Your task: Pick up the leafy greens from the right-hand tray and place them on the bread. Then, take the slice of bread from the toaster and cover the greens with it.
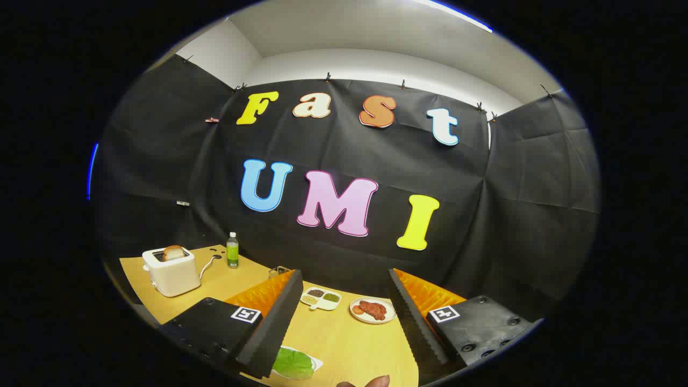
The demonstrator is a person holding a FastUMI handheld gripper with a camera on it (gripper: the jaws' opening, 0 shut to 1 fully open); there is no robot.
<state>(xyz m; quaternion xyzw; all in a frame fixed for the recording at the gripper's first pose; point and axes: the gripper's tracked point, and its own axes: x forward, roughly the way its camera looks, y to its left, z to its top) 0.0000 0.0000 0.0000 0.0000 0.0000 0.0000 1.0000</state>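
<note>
Jaws wide apart, holding nothing, high above the surface. Leafy greens lie on a tray below, right by the left finger, partly hidden. Bread slice stands in the toaster, well apart, near a bottle. Risk: the descent could pinch the tray rim with the leaves. Plate and sectioned dish sit beyond; open room between.

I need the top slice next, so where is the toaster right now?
In the gripper view the toaster stands on the table beyond the open gripper's left finger, a bread slice in its slot, left of the bottle.
</note>
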